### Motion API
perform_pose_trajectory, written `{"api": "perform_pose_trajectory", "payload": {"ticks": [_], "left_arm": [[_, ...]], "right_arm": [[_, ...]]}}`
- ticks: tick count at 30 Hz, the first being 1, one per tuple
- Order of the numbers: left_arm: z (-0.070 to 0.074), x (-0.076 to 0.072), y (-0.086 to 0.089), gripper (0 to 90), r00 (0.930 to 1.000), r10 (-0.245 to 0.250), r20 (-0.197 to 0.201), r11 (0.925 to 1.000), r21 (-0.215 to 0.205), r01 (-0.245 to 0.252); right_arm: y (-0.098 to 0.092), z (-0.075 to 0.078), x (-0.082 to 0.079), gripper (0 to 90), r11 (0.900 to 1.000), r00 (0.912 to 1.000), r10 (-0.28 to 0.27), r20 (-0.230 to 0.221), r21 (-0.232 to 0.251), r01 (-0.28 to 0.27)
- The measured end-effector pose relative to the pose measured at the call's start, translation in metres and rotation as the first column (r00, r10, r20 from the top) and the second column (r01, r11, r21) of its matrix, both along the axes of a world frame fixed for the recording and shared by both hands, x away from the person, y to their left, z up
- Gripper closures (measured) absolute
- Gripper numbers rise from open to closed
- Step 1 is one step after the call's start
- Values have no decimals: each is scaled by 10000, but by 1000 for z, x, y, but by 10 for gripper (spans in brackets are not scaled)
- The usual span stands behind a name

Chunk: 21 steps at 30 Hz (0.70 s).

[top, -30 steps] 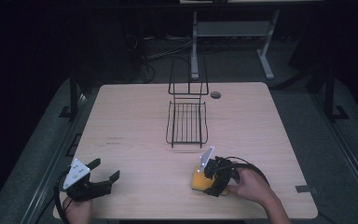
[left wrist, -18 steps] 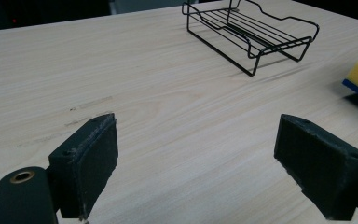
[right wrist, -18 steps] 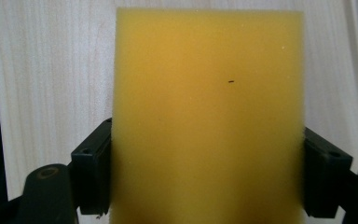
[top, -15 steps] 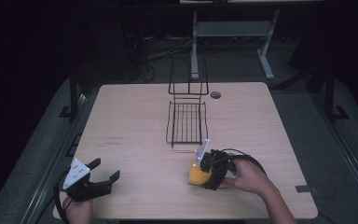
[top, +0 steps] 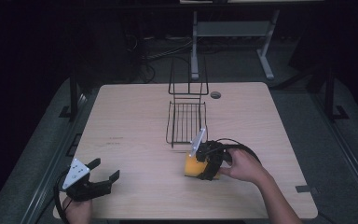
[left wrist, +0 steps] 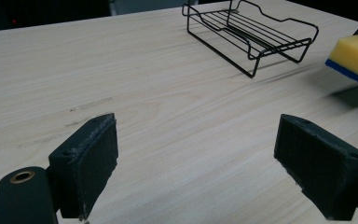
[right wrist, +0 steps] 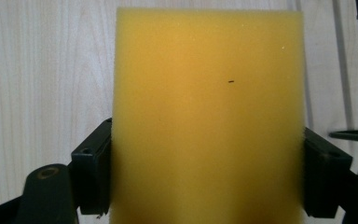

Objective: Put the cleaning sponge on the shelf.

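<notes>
Wooden table [top: 130, 116], seen from above; black wire rack [top: 186, 119] near its centre; right gripper [top: 204, 163], jaws clamped on the sides of a yellow sponge [right wrist: 208, 116] held just in front of the rack; left gripper [top: 103, 175], jaws spread wide and holding nothing, at the near-left edge.
</notes>
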<state>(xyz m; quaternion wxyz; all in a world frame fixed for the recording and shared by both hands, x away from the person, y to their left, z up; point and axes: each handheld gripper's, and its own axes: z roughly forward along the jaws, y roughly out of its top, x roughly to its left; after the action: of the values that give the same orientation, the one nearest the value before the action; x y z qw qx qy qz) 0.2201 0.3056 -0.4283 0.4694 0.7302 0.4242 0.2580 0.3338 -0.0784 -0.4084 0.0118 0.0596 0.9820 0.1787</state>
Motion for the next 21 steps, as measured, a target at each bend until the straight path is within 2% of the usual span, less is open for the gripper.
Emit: {"api": "perform_pose_trajectory", "payload": {"ticks": [8, 21], "left_arm": [[0, 0, 1, 128, 10000, 8, 23, 10000, 2, -8], [0, 0, 1, 128, 10000, 11, 33, 10000, -38, -11]], "right_arm": [[6, 1, 8, 216, 10000, 9999, 76, -97, -59, -76], [16, 13, 25, 216, 9996, 9997, 257, -16, 67, -257]]}}
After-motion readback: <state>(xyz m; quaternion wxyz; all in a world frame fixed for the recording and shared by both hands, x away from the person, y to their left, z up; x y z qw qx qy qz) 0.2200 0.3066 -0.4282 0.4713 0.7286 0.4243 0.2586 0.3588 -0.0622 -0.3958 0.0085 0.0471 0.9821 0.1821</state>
